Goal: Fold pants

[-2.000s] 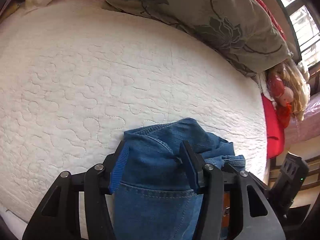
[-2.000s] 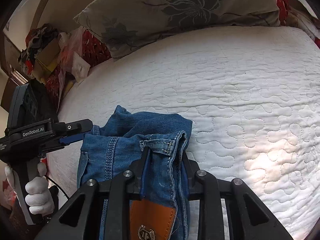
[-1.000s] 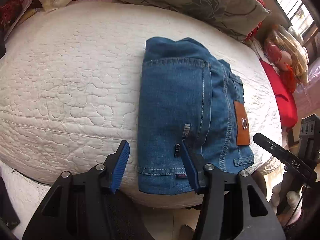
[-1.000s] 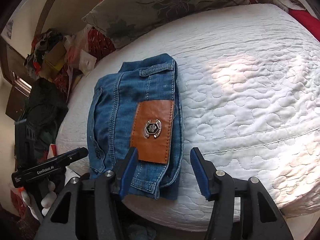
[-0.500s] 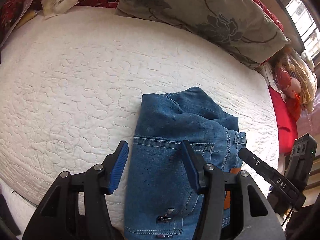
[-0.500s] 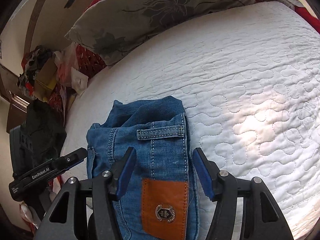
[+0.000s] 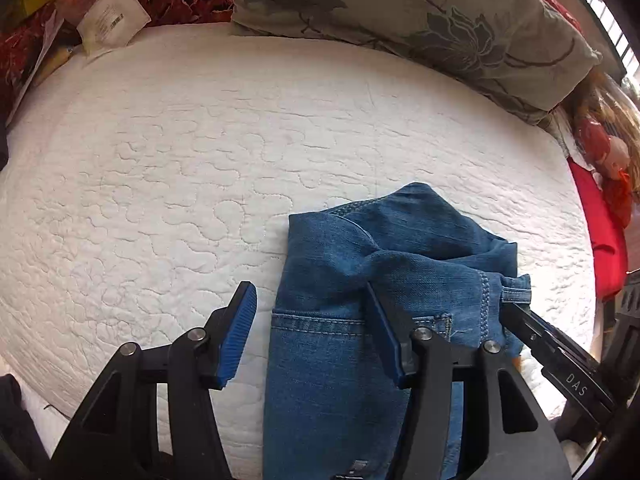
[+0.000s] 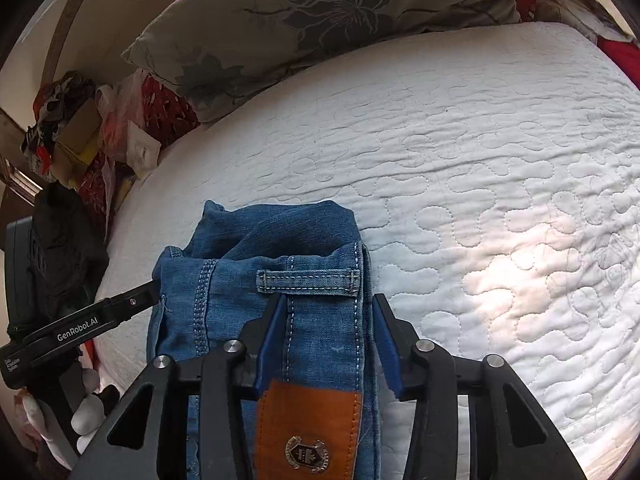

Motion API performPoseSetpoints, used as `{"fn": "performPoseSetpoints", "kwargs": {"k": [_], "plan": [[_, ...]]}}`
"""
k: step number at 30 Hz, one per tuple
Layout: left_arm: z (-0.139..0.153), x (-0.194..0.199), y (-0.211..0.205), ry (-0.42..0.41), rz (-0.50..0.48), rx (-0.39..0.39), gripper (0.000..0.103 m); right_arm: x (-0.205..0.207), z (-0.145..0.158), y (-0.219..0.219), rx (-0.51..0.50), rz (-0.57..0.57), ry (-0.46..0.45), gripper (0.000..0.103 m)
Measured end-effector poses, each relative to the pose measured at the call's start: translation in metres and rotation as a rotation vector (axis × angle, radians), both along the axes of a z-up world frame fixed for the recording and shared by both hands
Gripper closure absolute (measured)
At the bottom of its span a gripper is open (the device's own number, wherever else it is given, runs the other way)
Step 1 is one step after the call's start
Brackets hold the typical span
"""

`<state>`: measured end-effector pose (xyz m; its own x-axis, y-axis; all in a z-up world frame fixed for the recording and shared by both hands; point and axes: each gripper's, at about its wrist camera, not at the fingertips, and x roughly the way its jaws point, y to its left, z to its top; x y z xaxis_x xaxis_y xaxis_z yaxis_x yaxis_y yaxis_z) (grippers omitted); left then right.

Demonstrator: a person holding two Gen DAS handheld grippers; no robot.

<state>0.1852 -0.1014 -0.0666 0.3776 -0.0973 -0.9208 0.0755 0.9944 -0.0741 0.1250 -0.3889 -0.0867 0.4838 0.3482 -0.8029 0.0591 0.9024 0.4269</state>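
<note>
Folded blue jeans [image 7: 344, 344] lie on the white quilted bed [image 7: 200, 184]. My left gripper [image 7: 312, 300] is open, its jaws straddling the jeans' left edge near a back pocket. In the right wrist view the jeans [image 8: 312, 280] show a belt loop and a brown leather patch [image 8: 308, 428]. My right gripper [image 8: 326, 316] is open, its jaws on either side of the waistband's right edge. The left gripper [image 8: 120, 308] reaches the jeans' left side there; the right one [image 7: 532, 328] shows in the left wrist view.
A grey floral pillow [image 7: 420, 20] lies along the bed's far side. A doll [image 7: 608, 148] and red cloth [image 7: 604, 232] sit at the right. Clutter, bags and a red patterned cloth [image 8: 100, 132] crowd the left of the bed.
Both grippers let go of the jeans and drew back, then moved in again over the folded pile. The right gripper's jaws have narrowed around the waistband edge.
</note>
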Motion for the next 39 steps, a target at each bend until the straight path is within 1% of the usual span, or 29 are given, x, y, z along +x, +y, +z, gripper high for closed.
{"fn": "performPoseSetpoints", "kwargs": {"k": [1, 2, 3, 5, 7, 9, 11, 13, 15, 16, 17, 18, 19, 20, 23, 24, 25, 26, 27, 28, 29, 30, 33, 36, 39], "plan": [[-0.006, 0.004, -0.004, -0.001, -0.013, 0.036, 0.041, 0.003, -0.006, 0.001, -0.013, 0.006, 0.015, 0.063], [-0.009, 0.008, -0.005, 0.003, -0.017, 0.055, 0.038, 0.006, -0.012, 0.001, -0.009, 0.006, 0.03, 0.063], [-0.008, 0.01, -0.002, 0.011, -0.013, 0.044, 0.038, 0.006, -0.013, -0.001, 0.01, -0.006, 0.031, 0.062], [0.0, 0.013, 0.009, 0.04, 0.004, -0.023, 0.038, 0.004, -0.008, -0.007, 0.072, -0.02, 0.03, 0.06], [0.01, 0.008, 0.029, 0.044, 0.028, -0.104, 0.038, -0.004, -0.002, -0.018, 0.143, -0.03, 0.016, 0.058], [0.015, 0.0, 0.048, 0.054, 0.04, -0.158, 0.038, -0.014, -0.003, -0.028, 0.207, -0.038, 0.02, 0.046], [0.008, -0.011, 0.065, 0.095, 0.045, -0.221, 0.038, -0.026, -0.006, -0.035, 0.226, -0.036, 0.027, 0.045], [-0.004, -0.022, 0.076, 0.148, 0.046, -0.286, 0.038, -0.036, -0.012, -0.037, 0.245, -0.014, 0.035, 0.043], [-0.019, -0.032, 0.08, 0.198, 0.038, -0.351, 0.038, -0.045, -0.021, -0.035, 0.268, 0.005, 0.053, 0.037], [-0.026, -0.037, 0.081, 0.215, 0.038, -0.386, 0.038, -0.048, -0.027, -0.033, 0.284, 0.013, 0.061, 0.037], [-0.03, -0.042, 0.08, 0.225, 0.04, -0.416, 0.034, -0.052, -0.03, -0.03, 0.31, 0.02, 0.057, 0.037], [-0.032, -0.045, 0.08, 0.217, 0.04, -0.438, 0.027, -0.055, -0.031, -0.027, 0.346, 0.033, 0.05, 0.037], [-0.032, -0.048, 0.078, 0.205, 0.035, -0.451, 0.024, -0.058, -0.033, -0.023, 0.395, 0.058, 0.052, 0.037], [-0.031, -0.05, 0.074, 0.209, 0.018, -0.467, 0.02, -0.061, -0.033, -0.018, 0.422, 0.072, 0.051, 0.036], [-0.037, -0.056, 0.055, 0.261, -0.052, -0.523, 0.019, -0.063, -0.033, -0.014, 0.401, 0.079, 0.029, 0.037], [-0.039, -0.058, 0.048, 0.268, -0.065, -0.522, 0.019, -0.062, -0.036, -0.016, 0.408, 0.067, 0.031, 0.041], [-0.039, -0.062, 0.046, 0.261, -0.063, -0.503, 0.02, -0.063, -0.04, -0.018, 0.409, 0.054, 0.035, 0.042], [-0.038, -0.062, 0.043, 0.253, -0.054, -0.497, 0.02, -0.063, -0.04, -0.018, 0.404, 0.046, 0.031, 0.046], [-0.037, -0.061, 0.042, 0.25, -0.041, -0.506, 0.029, -0.064, -0.039, -0.017, 0.39, 0.037, 0.026, 0.048], [-0.035, -0.06, 0.041, 0.257, -0.024, -0.52, 0.035, -0.065, -0.036, -0.015, 0.366, 0.034, 0.022, 0.05], [-0.033, -0.058, 0.04, 0.27, -0.006, -0.523, 0.04, -0.066, -0.031, -0.011, 0.332, 0.037, 0.013, 0.055], [-0.028, -0.059, 0.039, 0.264, -0.004, -0.518, 0.049, -0.067, -0.026, -0.007, 0.301, 0.05, 0.004, 0.061], [-0.004, -0.057, 0.036, 0.18, -0.048, -0.478, 0.063, -0.066, -0.006, 0.004, 0.233, 0.073, -0.022, 0.069], [0.024, -0.049, 0.04, 0.089, -0.054, -0.473, 0.064, -0.054, 0.019, 0.017, 0.188, 0.087, -0.072, 0.069], [0.052, -0.03, 0.052, -0.018, -0.031, -0.448, 0.064, -0.029, 0.044, 0.033, 0.193, 0.097, -0.129, 0.069]]}}
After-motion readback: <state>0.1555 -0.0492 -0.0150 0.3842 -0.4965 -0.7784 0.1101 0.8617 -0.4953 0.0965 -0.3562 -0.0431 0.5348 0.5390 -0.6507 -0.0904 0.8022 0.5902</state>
